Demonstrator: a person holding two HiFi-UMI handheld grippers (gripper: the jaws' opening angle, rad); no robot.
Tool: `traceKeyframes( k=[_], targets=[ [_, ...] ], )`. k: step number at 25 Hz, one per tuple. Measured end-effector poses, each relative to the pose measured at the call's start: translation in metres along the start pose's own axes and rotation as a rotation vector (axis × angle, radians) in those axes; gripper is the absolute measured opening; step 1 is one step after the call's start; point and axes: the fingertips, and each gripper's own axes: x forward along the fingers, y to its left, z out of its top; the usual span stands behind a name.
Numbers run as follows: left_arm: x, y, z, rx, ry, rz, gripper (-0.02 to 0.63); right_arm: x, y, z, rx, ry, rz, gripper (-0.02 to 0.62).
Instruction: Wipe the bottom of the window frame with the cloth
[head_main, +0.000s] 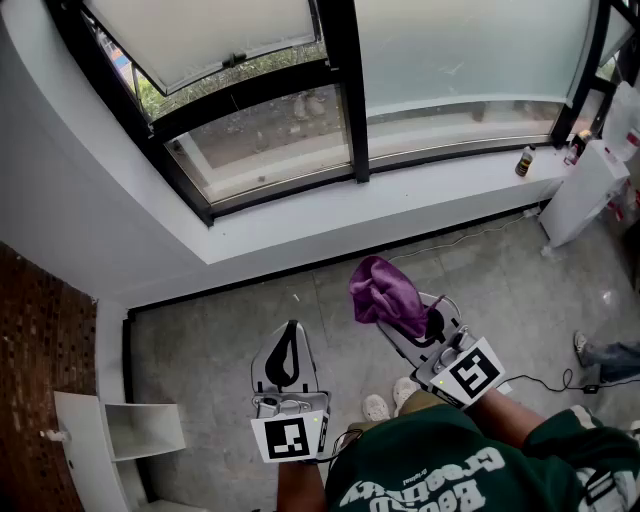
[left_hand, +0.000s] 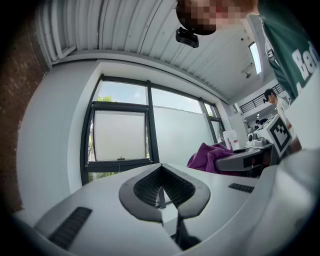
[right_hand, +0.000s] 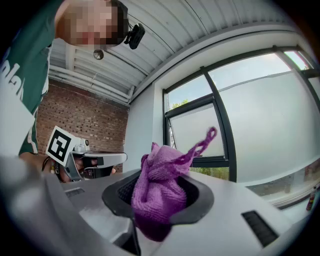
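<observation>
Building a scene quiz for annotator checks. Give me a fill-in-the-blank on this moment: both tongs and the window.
1. The right tongs are shut on a ___ cloth.
2. The left tongs are shut and hold ___.
3. The window frame ahead, not yet touched by the cloth, is ___ in colour.
Missing words: purple; nothing; black.
</observation>
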Motion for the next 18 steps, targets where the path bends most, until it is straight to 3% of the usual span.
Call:
traceKeyframes(
  k=[8, 18],
  targets=[
    [0.010, -0.005, 0.009, -0.033, -0.012, 0.029, 0.005, 0.001, -0.020, 0.006, 0.017, -0.027, 0.018, 0.143],
    [0.037, -0.023, 0.012, -0.008, -0.001, 0.077, 0.005, -0.001, -0.054, -0.006, 0.051, -0.003, 0.066, 0.143]
  ],
)
